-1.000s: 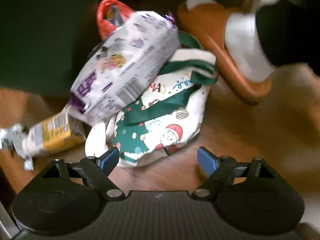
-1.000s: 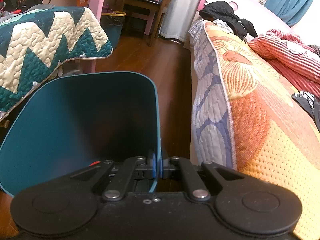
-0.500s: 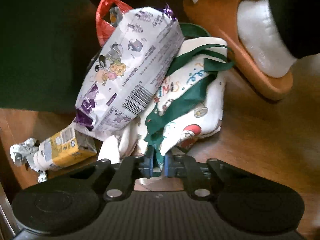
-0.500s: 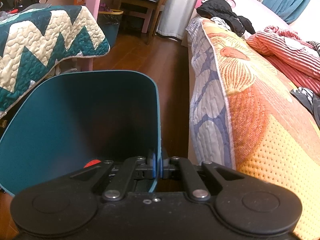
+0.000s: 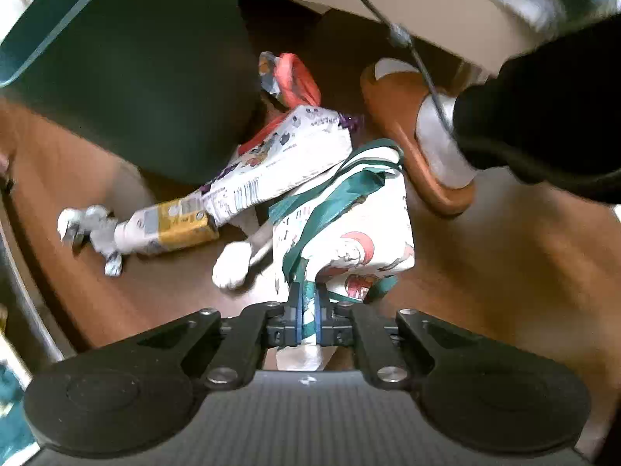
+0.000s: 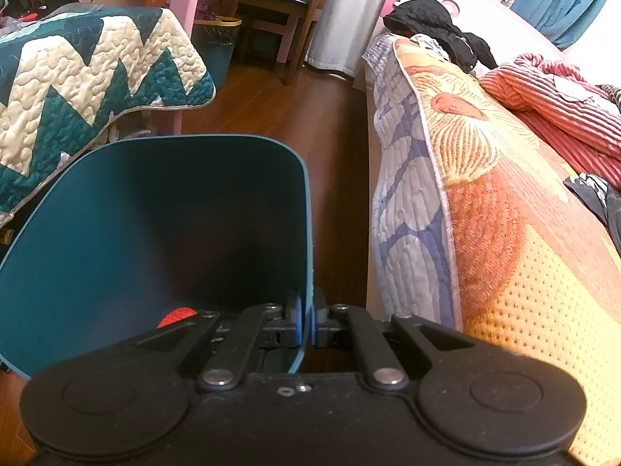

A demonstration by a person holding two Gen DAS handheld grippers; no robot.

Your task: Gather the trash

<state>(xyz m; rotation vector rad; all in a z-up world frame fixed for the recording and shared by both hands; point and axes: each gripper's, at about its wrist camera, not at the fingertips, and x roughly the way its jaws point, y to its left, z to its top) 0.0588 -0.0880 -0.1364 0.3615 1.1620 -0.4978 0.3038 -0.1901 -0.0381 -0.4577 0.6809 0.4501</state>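
The left tongs are clamped on the white Christmas-print cloth bag with green straps, which hangs above the brown wooden floor beside a white printed snack wrapper and a yellow drink carton. The right tongs pinch the rim of the teal plastic bin beside the bed.

A home bedroom: quilted bed, wooden floor, chair.
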